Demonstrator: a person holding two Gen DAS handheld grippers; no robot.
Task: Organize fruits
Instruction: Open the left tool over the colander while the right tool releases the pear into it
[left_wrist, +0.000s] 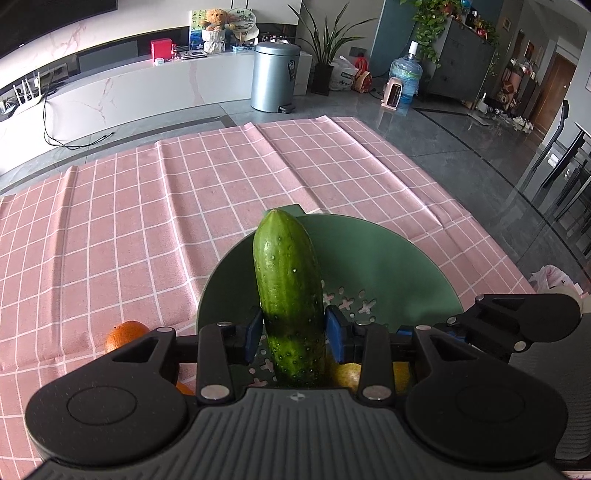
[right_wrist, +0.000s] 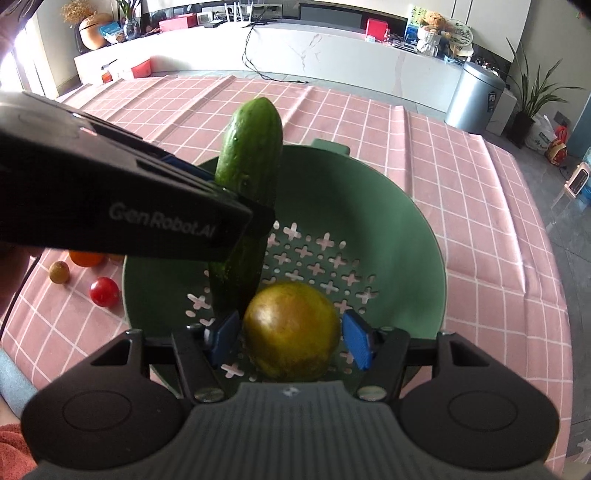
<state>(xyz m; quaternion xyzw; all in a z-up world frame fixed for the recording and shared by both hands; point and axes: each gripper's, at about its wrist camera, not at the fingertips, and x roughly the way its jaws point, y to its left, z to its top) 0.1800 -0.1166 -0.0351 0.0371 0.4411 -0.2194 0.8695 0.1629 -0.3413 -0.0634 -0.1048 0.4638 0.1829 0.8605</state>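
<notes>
A green cucumber (left_wrist: 288, 280) stands nearly upright between the blue pads of my left gripper (left_wrist: 293, 328), which is shut on its lower part. It hangs over the green colander (left_wrist: 388, 258), its bottom end close to the perforated floor. In the right wrist view the cucumber (right_wrist: 251, 155) rises behind the left gripper's black finger (right_wrist: 147, 206). My right gripper (right_wrist: 290, 336) is shut on a round yellow-green citrus fruit (right_wrist: 291, 328) low inside the colander (right_wrist: 424, 236), just right of the cucumber. Whether the fruit touches the floor I cannot tell.
A pink checked cloth (left_wrist: 147, 221) covers the table. Left of the colander lie an orange (right_wrist: 86, 258), a small brown fruit (right_wrist: 59, 272) and a red tomato (right_wrist: 104, 291). The table's right edge drops to a dark floor, and a silver bin (left_wrist: 275, 77) stands beyond.
</notes>
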